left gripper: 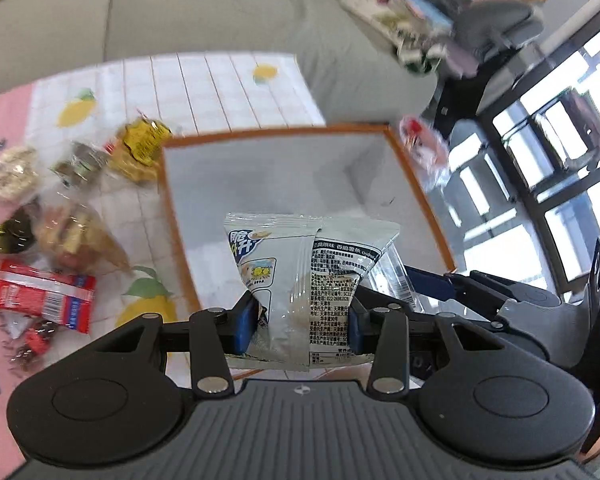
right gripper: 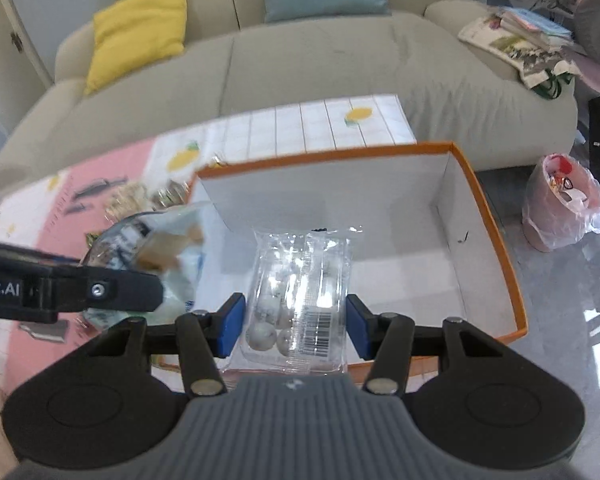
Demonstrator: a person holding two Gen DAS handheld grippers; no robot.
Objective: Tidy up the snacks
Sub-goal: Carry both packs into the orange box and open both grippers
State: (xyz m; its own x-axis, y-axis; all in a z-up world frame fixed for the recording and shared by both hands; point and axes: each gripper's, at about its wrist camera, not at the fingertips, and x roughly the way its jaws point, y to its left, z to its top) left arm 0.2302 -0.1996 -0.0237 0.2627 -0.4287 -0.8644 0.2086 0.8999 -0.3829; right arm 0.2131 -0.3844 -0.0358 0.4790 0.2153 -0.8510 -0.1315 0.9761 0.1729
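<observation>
- Behind everything sits the sofa (right gripper: 320, 60), with a yellow cushion (right gripper: 138, 26) and a blue one; it plays no part in our work and only bounds the scene.
- On the surface (left gripper: 236, 84), under a lemon-print cloth, we have the box (right gripper: 496, 240), white inside with an orange rim. It lies open at the near right corner, within reach of both our arms, which we judge makes it the place where snacks are gathered.
- Left of the box lies the loose pile (left gripper: 56, 216) of wrapped snacks, with a red pack (left gripper: 42, 296) nearest us. They are spread flat and apart from the box, so each can be picked singly.
- Our left hand-held gripper (left gripper: 302, 320) is closed on the white bag (left gripper: 300, 276), pinching its lower part so the bag stands upright, over the box's near edge. We think this grip low down keeps the bag hanging clear for a drop inside.
- Our right hand-held gripper (right gripper: 296, 322) has the clear pack (right gripper: 302, 296) of pale round sweets between its pads; whether the pads press it we cannot tell, since small gaps show at both sides. The pack is over the box's near part, just right of the bag.
</observation>
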